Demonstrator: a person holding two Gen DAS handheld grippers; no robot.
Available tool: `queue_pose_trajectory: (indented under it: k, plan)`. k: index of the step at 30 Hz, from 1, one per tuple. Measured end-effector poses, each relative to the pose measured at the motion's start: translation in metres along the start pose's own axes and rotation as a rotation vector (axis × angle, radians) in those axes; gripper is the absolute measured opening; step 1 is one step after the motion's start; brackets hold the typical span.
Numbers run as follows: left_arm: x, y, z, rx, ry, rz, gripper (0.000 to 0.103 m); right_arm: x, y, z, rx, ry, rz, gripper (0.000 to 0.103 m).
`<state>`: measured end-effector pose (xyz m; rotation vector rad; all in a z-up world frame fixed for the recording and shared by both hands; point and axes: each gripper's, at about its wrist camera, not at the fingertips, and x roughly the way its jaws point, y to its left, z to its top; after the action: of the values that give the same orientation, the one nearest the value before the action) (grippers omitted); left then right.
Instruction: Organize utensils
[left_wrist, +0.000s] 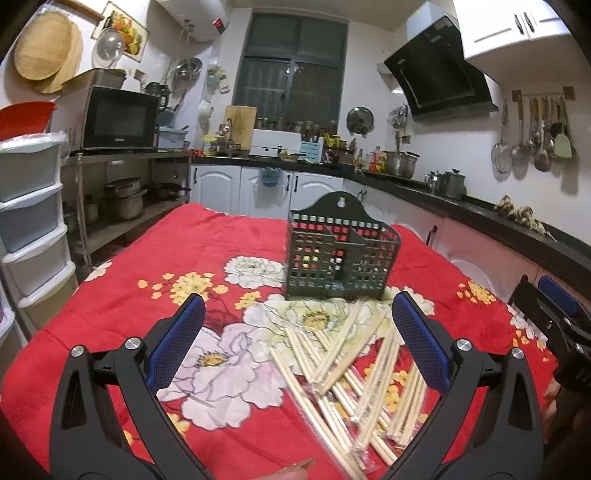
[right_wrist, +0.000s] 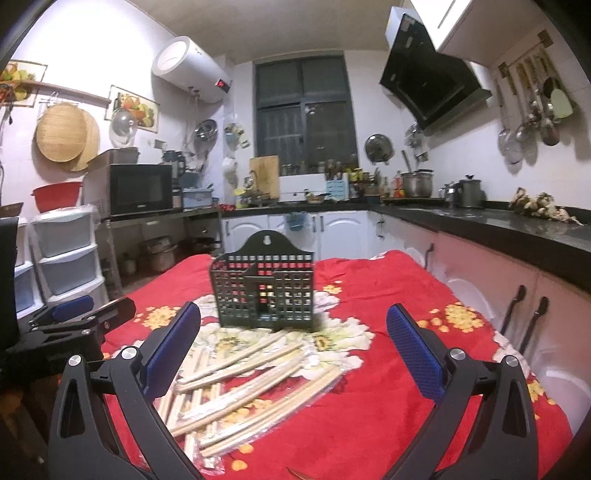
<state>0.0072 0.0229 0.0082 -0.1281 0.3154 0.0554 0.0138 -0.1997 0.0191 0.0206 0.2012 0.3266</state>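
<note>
Chopsticks: we see them piled loose at the table's near edge, some in clear wrappers.
Holder: our dark lattice caddy stands upright mid-table, just beyond the pile.
Left gripper: our fingers spread wide, holding nothing.
Right gripper: likewise spread, holding nothing.
Tablecloth: red, floral.

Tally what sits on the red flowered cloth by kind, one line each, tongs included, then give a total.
Dark green utensil holder: 1
Pile of wrapped chopsticks: 1 pile; the sticks overlap too much to count singly
Left tongs, open, above the cloth: 1
Right tongs, open, above the cloth: 1
Total: 4
</note>
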Motion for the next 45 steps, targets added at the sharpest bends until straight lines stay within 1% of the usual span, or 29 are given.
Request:
queue_pose_trajectory:
  k: [2, 4, 7, 9, 12, 14, 19, 21, 22, 24, 25, 27, 28, 29, 30, 31, 32, 33, 34, 35, 36, 37, 38, 40, 41, 42, 43, 45]
  plan:
    - [0.005, 0.01, 0.006, -0.016, 0.017, 0.027, 0.094, 0.009, 0.005, 0.004, -0.032, 0.033, 0.011, 0.098]
    - [0.008, 0.022, 0.011, -0.023, 0.024, 0.059, 0.094, 0.019, 0.008, 0.01, -0.031, 0.07, 0.045, 0.098]
    - [0.012, 0.038, 0.02, -0.035, 0.035, 0.082, 0.094, 0.038, 0.01, 0.016, -0.021, 0.14, 0.093, 0.098]
    - [0.016, 0.047, 0.027, -0.041, 0.05, 0.106, 0.094, 0.05, 0.012, 0.02, -0.016, 0.185, 0.107, 0.098]
    - [0.02, 0.057, 0.035, -0.054, 0.062, 0.117, 0.094, 0.066, 0.016, 0.024, -0.018, 0.237, 0.133, 0.098]
    - [0.023, 0.062, 0.039, -0.059, 0.073, 0.111, 0.094, 0.075, 0.02, 0.028, -0.02, 0.265, 0.152, 0.098]
    - [0.039, 0.068, 0.047, -0.067, 0.12, 0.104, 0.093, 0.093, 0.026, 0.038, -0.055, 0.281, 0.165, 0.097]
    - [0.049, 0.07, 0.048, -0.074, 0.154, 0.074, 0.094, 0.101, 0.026, 0.041, -0.067, 0.284, 0.175, 0.097]
    - [0.055, 0.07, 0.048, -0.079, 0.177, 0.047, 0.094, 0.104, 0.026, 0.043, -0.07, 0.288, 0.17, 0.097]
    - [0.07, 0.068, 0.047, -0.081, 0.229, 0.016, 0.093, 0.114, 0.021, 0.045, -0.071, 0.305, 0.166, 0.097]
    - [0.075, 0.066, 0.045, -0.079, 0.25, 0.011, 0.093, 0.118, 0.017, 0.046, -0.071, 0.311, 0.16, 0.097]
    - [0.088, 0.064, 0.04, -0.089, 0.302, -0.015, 0.093, 0.13, 0.008, 0.046, -0.058, 0.344, 0.146, 0.097]
    - [0.097, 0.064, 0.036, -0.102, 0.34, -0.039, 0.09, 0.135, 0.004, 0.046, -0.052, 0.354, 0.139, 0.095]
    - [0.106, 0.064, 0.03, -0.117, 0.384, -0.059, 0.084, 0.142, -0.002, 0.044, -0.045, 0.375, 0.123, 0.093]
    - [0.113, 0.063, 0.025, -0.124, 0.421, -0.067, 0.081, 0.147, -0.006, 0.043, -0.043, 0.39, 0.116, 0.087]
    - [0.118, 0.063, 0.021, -0.134, 0.446, -0.073, 0.073, 0.153, -0.01, 0.04, -0.041, 0.406, 0.107, 0.084]
    - [0.123, 0.063, 0.016, -0.151, 0.475, -0.089, 0.068, 0.16, -0.015, 0.037, -0.037, 0.429, 0.1, 0.083]
    - [0.127, 0.063, 0.01, -0.16, 0.502, -0.105, 0.066, 0.167, -0.021, 0.032, -0.028, 0.45, 0.099, 0.08]
    - [0.129, 0.061, 0.005, -0.162, 0.515, -0.114, 0.063, 0.17, -0.023, 0.03, -0.023, 0.459, 0.097, 0.074]
    - [0.13, 0.06, 0.0, -0.168, 0.526, -0.12, 0.058, 0.176, -0.027, 0.026, -0.018, 0.479, 0.098, 0.071]
    - [0.131, 0.06, -0.005, -0.177, 0.535, -0.129, 0.057, 0.18, -0.029, 0.023, -0.015, 0.497, 0.1, 0.064]
    - [0.132, 0.061, -0.008, -0.186, 0.546, -0.135, 0.054, 0.185, -0.031, 0.02, -0.012, 0.514, 0.102, 0.058]
    - [0.133, 0.061, -0.011, -0.196, 0.556, -0.139, 0.049, 0.192, -0.034, 0.015, 0.0, 0.537, 0.108, 0.056]
    - [0.137, 0.061, -0.018, -0.217, 0.58, -0.156, 0.046, 0.2, -0.037, 0.007, 0.004, 0.568, 0.116, 0.046]
    - [0.139, 0.062, -0.02, -0.224, 0.593, -0.162, 0.043, 0.203, -0.037, 0.004, 0.002, 0.581, 0.121, 0.043]
    - [0.141, 0.061, -0.021, -0.23, 0.6, -0.171, 0.041, 0.206, -0.038, 0.001, 0.002, 0.596, 0.127, 0.038]
    - [0.143, 0.06, -0.024, -0.237, 0.61, -0.182, 0.038, 0.209, -0.038, -0.002, 0.005, 0.61, 0.137, 0.037]
    - [0.148, 0.058, -0.027, -0.245, 0.634, -0.197, 0.036, 0.217, -0.039, -0.009, 0.017, 0.64, 0.154, 0.035]
